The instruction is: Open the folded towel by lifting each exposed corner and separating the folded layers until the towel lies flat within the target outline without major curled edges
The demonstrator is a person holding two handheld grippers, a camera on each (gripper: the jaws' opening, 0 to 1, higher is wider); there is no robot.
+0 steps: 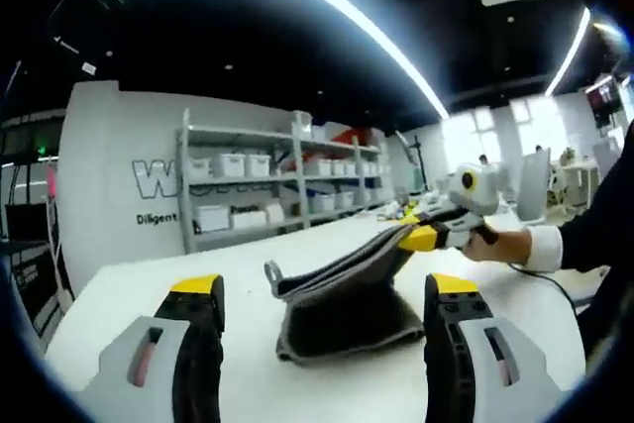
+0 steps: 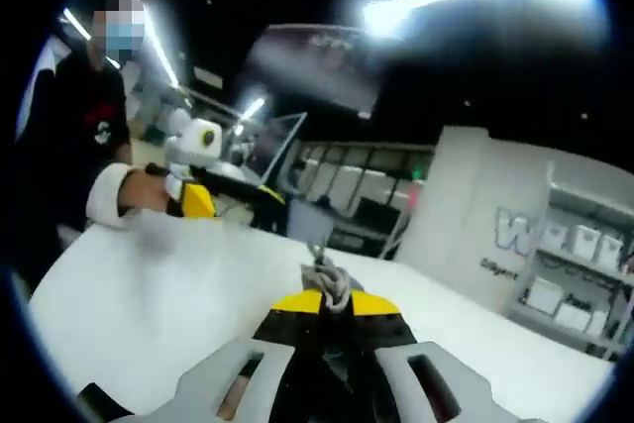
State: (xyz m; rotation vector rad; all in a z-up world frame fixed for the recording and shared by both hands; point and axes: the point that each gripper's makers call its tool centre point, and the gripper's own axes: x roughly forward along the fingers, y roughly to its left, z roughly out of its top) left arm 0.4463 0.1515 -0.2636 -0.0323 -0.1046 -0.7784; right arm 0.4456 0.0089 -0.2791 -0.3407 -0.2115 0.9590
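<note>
Towel: I see the grey towel (image 1: 342,309) on the white counter (image 1: 129,289), one corner pulled up and rightward so the upper layer peels off the fold.
Right hand-held gripper (image 2: 327,296): jaws clamped on that corner, held high to separate layers.
Left hand-held gripper (image 1: 325,299): jaws wide apart, holding nothing, low before the towel; I judge it is waiting for the next corner.
Outline: none visible to me.

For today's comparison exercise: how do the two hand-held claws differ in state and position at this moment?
The left claw has its jaws spread wide and holds nothing; the right claw is shut on a corner of the grey fabric towel. The left claw hangs low over the white table, short of the towel; the right claw has a towel edge lifted off the table. Both have yellow-tipped black jaws on grey bodies.
</note>
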